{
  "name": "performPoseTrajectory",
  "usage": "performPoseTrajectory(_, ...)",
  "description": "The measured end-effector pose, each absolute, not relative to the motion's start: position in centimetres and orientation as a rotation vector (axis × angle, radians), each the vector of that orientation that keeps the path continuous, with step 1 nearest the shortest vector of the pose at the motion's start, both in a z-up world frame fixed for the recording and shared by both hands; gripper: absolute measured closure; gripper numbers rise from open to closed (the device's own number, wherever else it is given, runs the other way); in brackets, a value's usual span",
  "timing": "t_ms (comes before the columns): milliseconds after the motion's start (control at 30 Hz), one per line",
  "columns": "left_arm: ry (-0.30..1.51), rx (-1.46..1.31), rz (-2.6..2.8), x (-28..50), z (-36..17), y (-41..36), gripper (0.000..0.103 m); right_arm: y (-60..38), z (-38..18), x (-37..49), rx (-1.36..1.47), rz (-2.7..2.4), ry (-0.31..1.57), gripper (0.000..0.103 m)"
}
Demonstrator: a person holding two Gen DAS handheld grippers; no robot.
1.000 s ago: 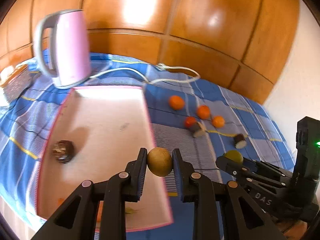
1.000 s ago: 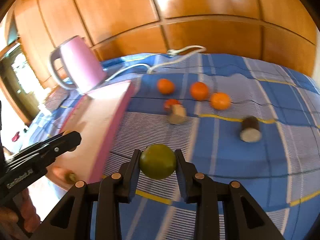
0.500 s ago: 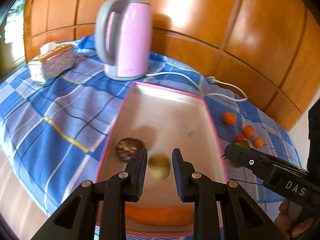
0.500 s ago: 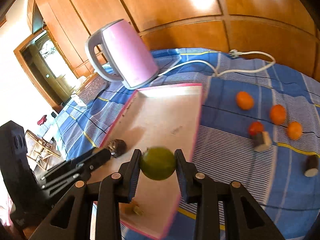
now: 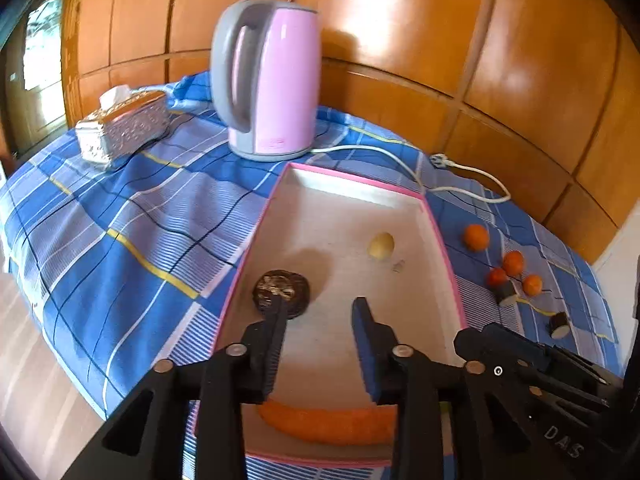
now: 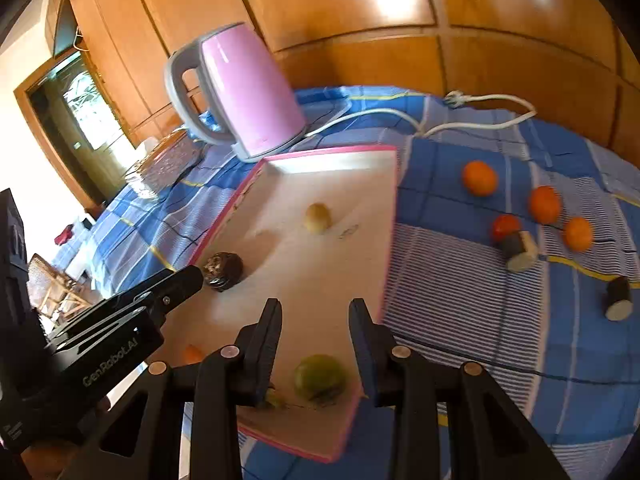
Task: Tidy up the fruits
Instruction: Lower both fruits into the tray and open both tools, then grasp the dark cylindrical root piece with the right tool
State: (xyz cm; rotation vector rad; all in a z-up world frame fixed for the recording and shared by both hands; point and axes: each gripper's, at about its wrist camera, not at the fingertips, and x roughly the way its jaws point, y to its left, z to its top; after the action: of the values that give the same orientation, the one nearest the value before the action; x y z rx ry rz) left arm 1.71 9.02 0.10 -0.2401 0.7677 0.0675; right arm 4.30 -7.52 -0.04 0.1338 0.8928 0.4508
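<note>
The left gripper hovers over the tray, its jaws opening with nothing between them. A yellow fruit lies farther up the tray floor, a dark fruit just beyond the left finger, a carrot at the near end. The right gripper stands open and empty above a green fruit lying in the tray's near corner. Three oranges sit on the cloth beside the tray.
</note>
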Motion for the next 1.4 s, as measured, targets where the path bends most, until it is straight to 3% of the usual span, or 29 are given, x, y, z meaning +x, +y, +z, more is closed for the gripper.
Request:
performPoseTrajectory(433, 0.778, -0.189, 0.008, 1.0, 0.0, 6.4, 0.063, -9.3, 0.1, 2.9, 0.114, 0.357, 0.857, 0.064)
performPoseTrajectory(733, 0.788, -0.157, -0.021, 0.7, -0.3, 5.1, 0.054, -10.4, 0.0, 2.7, 0.116, 0.303, 0.852, 0.063)
performPoseTrajectory(1400, 0.803, -0.078, -0.134, 1.2, -0.3, 1.7, 0.054, -17.6, -2.6, 2.6, 0.218, 0.126, 0.898, 0.063)
